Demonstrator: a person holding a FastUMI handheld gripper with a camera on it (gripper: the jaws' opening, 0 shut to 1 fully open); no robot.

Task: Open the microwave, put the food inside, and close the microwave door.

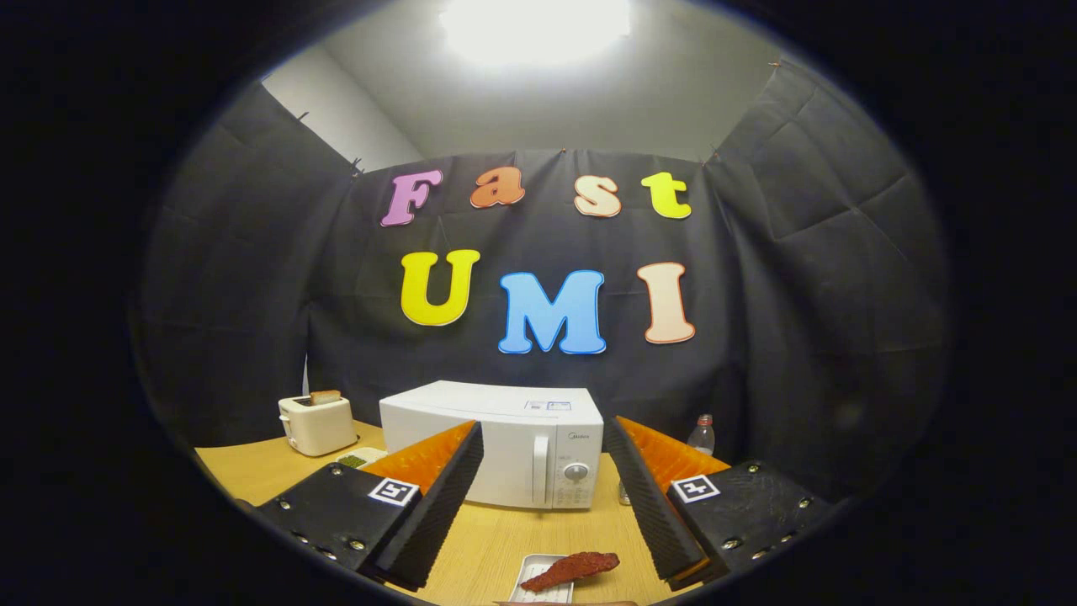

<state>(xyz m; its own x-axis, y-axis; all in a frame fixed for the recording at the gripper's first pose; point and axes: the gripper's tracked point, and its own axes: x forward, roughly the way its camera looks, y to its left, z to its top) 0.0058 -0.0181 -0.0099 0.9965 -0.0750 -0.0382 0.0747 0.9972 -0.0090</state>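
1. While my gripper [543, 497] hangs wide open, holding nothing, bare table [496, 539] shows between its fingers.
2. Microwave [505, 442]: door shut, beyond the fingertips.
3. Food [572, 570]: on a white tray [530, 571], between the fingers, near the table's edge.

You have one microwave [505, 442], one toaster [317, 423] on the far left, one bottle [702, 434] on the far right, and one tray [538, 577] near you holding one food piece [580, 568].
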